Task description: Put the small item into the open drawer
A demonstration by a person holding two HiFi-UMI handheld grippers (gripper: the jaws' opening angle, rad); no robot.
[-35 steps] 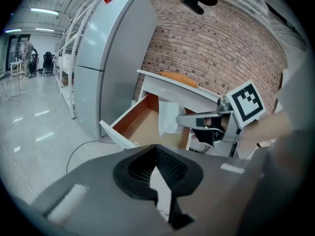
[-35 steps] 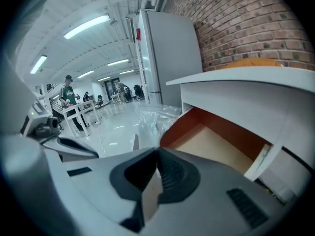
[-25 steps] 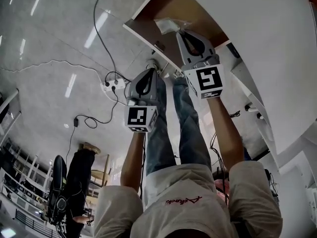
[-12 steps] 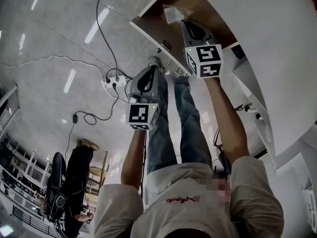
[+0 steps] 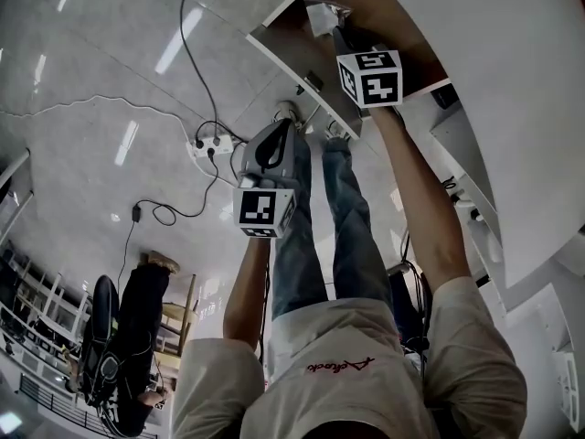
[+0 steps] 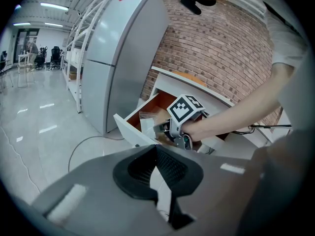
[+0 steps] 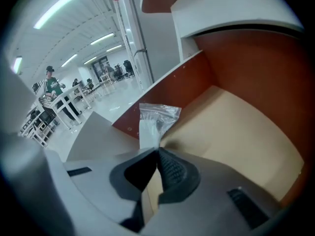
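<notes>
The right gripper (image 7: 157, 151) is reaching into the open drawer (image 7: 236, 127), its fingers pinching the small bagged item (image 7: 155, 119) by one end, holding it just above the drawer floor for release. The left gripper (image 6: 156, 149) is waiting aside, fingers closed on nothing.

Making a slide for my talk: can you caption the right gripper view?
The right tool, shut on a small clear bag, holds it over the open drawer.

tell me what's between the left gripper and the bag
The open drawer's white front, seen in the left gripper view; the bag is beyond it.
</notes>
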